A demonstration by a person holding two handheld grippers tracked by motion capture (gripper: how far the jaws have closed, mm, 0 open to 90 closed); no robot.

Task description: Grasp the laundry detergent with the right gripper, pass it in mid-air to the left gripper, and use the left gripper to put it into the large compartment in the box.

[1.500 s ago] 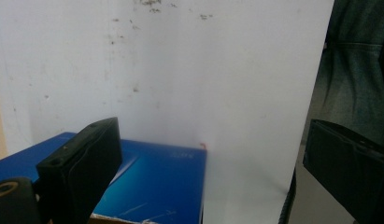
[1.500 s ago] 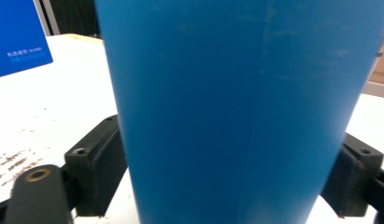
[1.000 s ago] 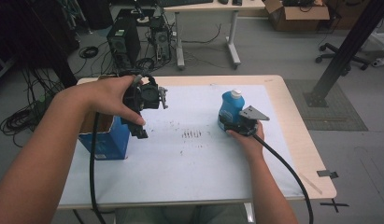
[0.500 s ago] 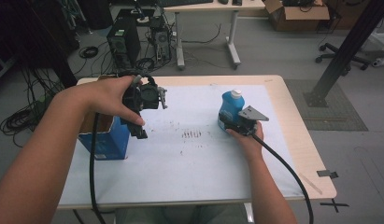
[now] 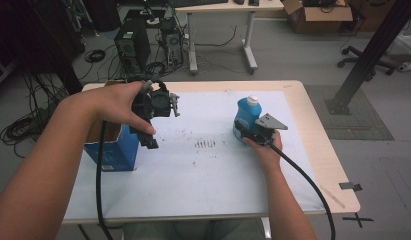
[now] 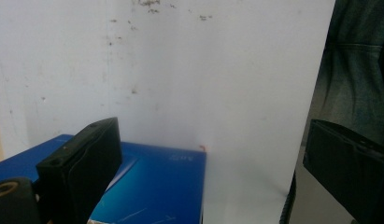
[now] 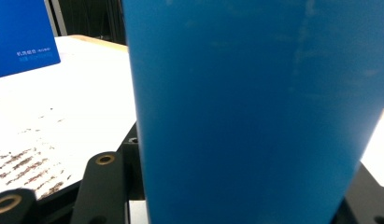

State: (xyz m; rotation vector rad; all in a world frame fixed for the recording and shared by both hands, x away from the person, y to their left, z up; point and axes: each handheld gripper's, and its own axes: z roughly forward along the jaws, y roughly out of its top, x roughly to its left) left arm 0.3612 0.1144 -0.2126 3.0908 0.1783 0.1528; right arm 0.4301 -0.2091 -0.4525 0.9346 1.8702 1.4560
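Standing upright on the white sheet at the right part of the tabletop, the blue bottle with its pale cap is the thing that seems to matter here. The right tool is at its base, and in the right gripper view the blue body stands between the two black jaws, which lie against it on both sides; I judge that this tool holds the bottle. The bottle's foot looks to be on the sheet, though I cannot tell if it is lifted a little.

Compared with the pictures of one second and half a second ago, almost nothing has changed: the bottle, the right hand and the left hand are in the same places. For the task, which is not given, this means a pause with the grip made and the carrying not yet begun.

Farther out, the left tool hangs in the air, pointing down, with its jaws wide apart and nothing between them; in the left gripper view the blue box lies under one jaw. This open cardboard box stands at the left edge of the sheet, well apart from the bottle. Between them the sheet has small dark marks. My guess is that the bottle should go toward the box.
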